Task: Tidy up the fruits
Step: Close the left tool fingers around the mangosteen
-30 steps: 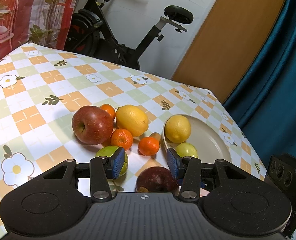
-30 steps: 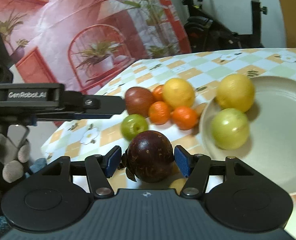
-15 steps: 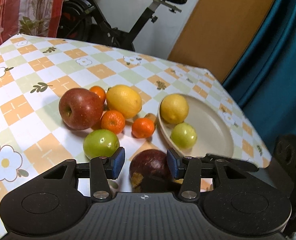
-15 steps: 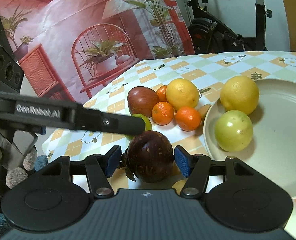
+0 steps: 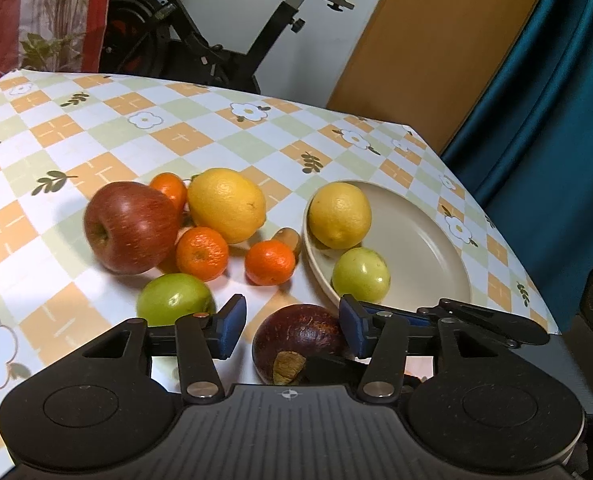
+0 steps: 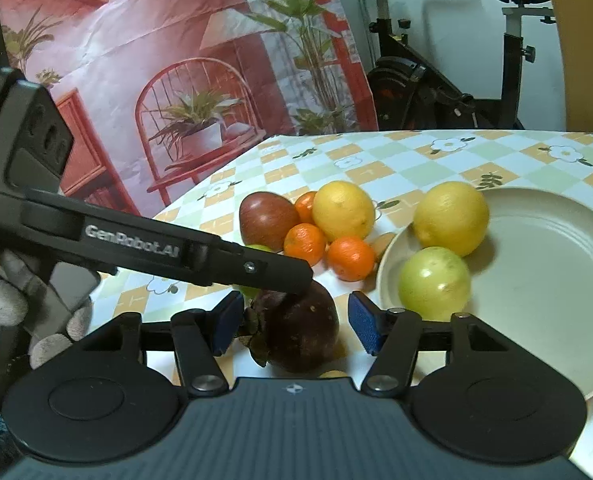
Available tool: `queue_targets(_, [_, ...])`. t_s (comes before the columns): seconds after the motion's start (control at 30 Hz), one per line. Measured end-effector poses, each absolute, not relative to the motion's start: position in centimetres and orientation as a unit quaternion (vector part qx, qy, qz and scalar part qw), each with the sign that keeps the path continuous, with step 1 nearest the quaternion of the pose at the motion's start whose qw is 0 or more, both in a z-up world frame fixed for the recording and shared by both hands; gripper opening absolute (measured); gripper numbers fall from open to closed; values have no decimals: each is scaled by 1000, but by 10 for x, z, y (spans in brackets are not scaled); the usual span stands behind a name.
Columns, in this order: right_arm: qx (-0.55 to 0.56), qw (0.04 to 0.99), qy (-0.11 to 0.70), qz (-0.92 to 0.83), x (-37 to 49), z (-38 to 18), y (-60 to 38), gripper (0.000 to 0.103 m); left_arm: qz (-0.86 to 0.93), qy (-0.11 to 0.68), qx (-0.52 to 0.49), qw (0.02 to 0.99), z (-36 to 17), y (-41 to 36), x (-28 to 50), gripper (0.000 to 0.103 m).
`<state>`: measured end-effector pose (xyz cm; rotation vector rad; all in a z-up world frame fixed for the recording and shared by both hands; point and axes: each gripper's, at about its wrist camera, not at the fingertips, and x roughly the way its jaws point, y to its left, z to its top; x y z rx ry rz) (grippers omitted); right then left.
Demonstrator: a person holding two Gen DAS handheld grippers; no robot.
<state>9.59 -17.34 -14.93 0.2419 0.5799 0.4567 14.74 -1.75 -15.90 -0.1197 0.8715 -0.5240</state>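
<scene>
A dark purple mangosteen (image 6: 302,328) rests on the checked tablecloth between the pads of my right gripper (image 6: 292,326). Its jaws are closing, with a gap left on each side. My left gripper (image 5: 292,328) hovers over the same mangosteen (image 5: 296,336) with its jaws opening and its pads off the fruit. One of its fingers (image 6: 236,264) crosses just above the fruit. The beige plate (image 5: 424,256) holds a lemon (image 5: 339,215) and a green fruit (image 5: 361,274). Left of it lie a red apple (image 5: 130,228), a second lemon (image 5: 226,205), mandarins (image 5: 202,254) and another green fruit (image 5: 174,299).
The table's right edge (image 5: 496,216) runs close behind the plate, with a teal curtain (image 5: 556,120) beyond. An exercise bike (image 5: 224,40) stands past the far edge. A gloved hand (image 6: 4,308) holds the left gripper off the table's left side.
The left gripper has moved in over the mangosteen and its jaws have widened. Its finger slid across the right wrist view to above the fruit. The right jaws have narrowed a little.
</scene>
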Motion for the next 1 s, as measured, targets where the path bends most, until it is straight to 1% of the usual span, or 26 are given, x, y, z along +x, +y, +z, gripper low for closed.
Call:
queue_targets(0.2, [119,929,277,213,94,-145,-182,56,-241,416,-48,876,-160,-24,155,55])
queue_targets(0.27, [116,931,275,211,92,-144,-183,56,-236,416,-46,877,-160,-24,158,55])
queue_targets(0.33, [105,933,270,212,89,-142,-182,58,-234,416,-45,878,-160,-25,160,55])
queue_targets(0.37, [98,935,266,213,88,-141,-180,58,-233,416,-45,878,-161,-25,161,55])
queue_targets(0.43, [71,938,260,218,85,-140,-173,63,-232,416,-45,878,-161,-25,161,55])
queue_targets(0.7, [-68,940,262,207,85,-157,-129,68,-218,418,-44,881,-163,-24,166,55])
queue_targets(0.8, [-95,940,259,199,90,-165,-120,67,-216,418,-46,881,-163,-23,167,53])
queue_targets(0.87, [-107,940,262,193,94,-171,-116,65,-215,420,-53,880,-162,-22,167,53])
queue_targets(1.0, [-103,939,263,195,97,-176,-117,65,-220,422,-72,877,-159,-14,164,53])
